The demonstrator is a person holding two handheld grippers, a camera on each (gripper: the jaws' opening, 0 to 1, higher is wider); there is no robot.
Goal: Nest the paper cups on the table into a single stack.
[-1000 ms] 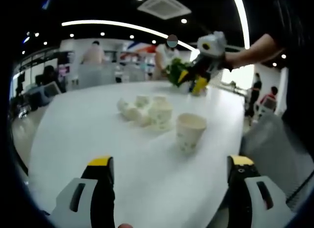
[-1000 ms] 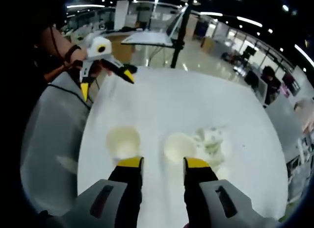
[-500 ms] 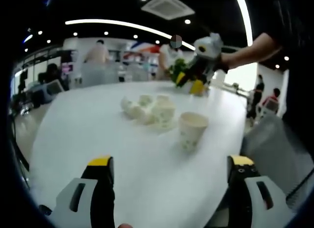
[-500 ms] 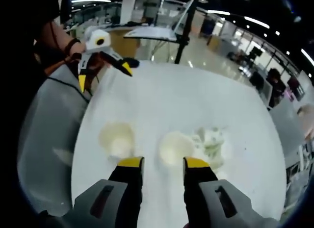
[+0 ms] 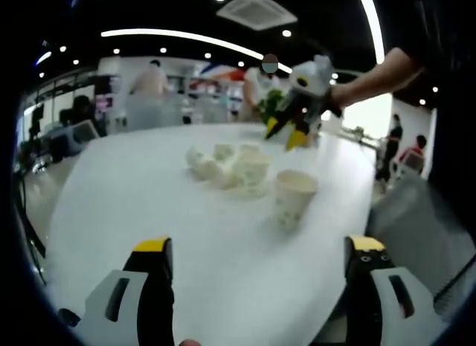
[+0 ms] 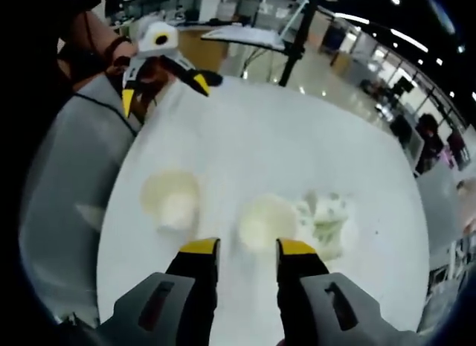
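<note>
The paper cups [image 6: 262, 221] cluster mid-table [image 6: 297, 145], one lone cup [image 6: 171, 199] nearer the table's edge. My right gripper [image 6: 239, 251], narrowly parted and empty, hangs above the upright middle cup; I'd lower it straight over the rim before closing. My left gripper [image 5: 256, 251] is spread wide and empty.

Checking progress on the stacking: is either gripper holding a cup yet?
No: the left gripper and right gripper are both empty.

We cannot count the toppled paper cups [image 5: 212, 164] clumped behind the upright ones; blur merges their outlines [image 6: 327, 219].
</note>
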